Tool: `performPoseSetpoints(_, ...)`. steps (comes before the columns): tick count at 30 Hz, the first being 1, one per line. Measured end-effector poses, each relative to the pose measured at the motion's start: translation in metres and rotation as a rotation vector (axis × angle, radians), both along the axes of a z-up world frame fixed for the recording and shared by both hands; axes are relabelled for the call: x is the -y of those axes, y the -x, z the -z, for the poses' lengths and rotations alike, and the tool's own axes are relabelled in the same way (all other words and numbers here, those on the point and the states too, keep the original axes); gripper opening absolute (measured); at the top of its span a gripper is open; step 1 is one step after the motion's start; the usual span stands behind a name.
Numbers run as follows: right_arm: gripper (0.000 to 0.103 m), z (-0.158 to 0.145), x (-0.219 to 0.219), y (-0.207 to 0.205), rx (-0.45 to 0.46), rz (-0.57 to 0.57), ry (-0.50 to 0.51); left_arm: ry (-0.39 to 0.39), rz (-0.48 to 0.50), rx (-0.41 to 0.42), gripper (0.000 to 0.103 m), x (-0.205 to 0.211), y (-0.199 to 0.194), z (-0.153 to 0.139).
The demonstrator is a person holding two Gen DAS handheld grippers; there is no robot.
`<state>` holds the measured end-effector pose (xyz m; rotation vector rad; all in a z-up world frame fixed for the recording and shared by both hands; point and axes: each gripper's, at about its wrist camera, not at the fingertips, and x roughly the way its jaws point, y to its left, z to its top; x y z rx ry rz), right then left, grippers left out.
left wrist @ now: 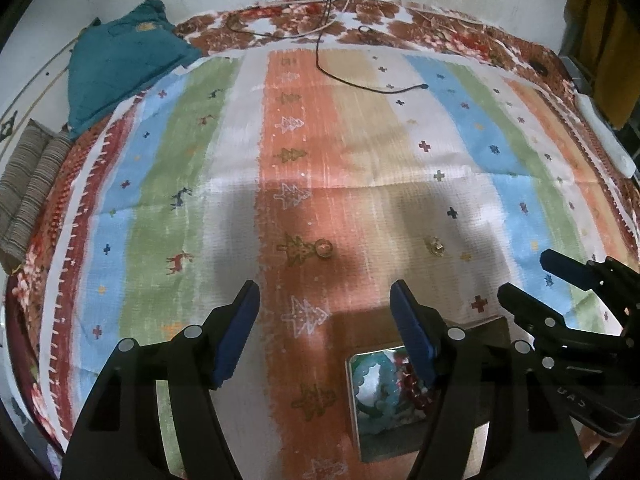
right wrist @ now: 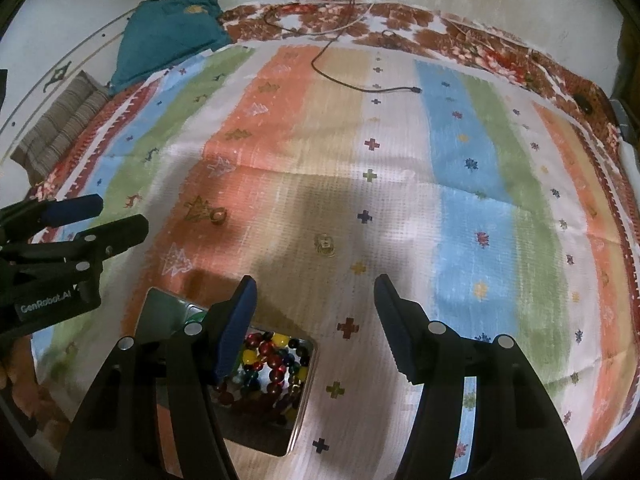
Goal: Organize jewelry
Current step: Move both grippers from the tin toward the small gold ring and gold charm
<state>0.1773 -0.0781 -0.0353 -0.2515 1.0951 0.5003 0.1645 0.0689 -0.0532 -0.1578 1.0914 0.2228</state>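
Observation:
Two small gold rings lie on the striped mat. One ring (left wrist: pixel 324 247) (right wrist: pixel 218 216) rests on the orange stripe, just ahead of my left gripper (left wrist: pixel 324 286) (right wrist: pixel 122 212), which is open and holds nothing. The other ring (left wrist: pixel 435 246) (right wrist: pixel 325 245) lies on the beige stripe, just ahead of my right gripper (right wrist: pixel 316 280) (left wrist: pixel 524 274), also open and holding nothing. An open metal tin (left wrist: pixel 384 444) (right wrist: pixel 256 436) sits near the front between the grippers. It holds a light blue bangle (left wrist: pixel 384 376) and red and coloured beads (right wrist: pixel 272 364). My fingers partly cover it.
A striped mat (left wrist: pixel 180 160) lies over a floral cloth. A black cable (left wrist: pixel 360 84) (right wrist: pixel 360 84) trails onto the mat from the back. A teal cloth (left wrist: pixel 120 64) and a folded striped fabric (left wrist: pixel 28 184) lie at the back left, and a white power strip (left wrist: pixel 604 136) at the right edge.

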Motion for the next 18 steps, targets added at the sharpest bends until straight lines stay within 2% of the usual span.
performPoseSetpoints(5,0.061,0.010,-0.002,-0.009,-0.027,0.006,0.015,-0.029,-0.017,-0.030,0.067,-0.006,-0.009,0.009)
performPoseSetpoints(18,0.061,0.031,-0.011,-0.029,-0.070,0.001,0.043,0.002,-0.016,-0.076,0.067,-0.013,-0.030,0.029)
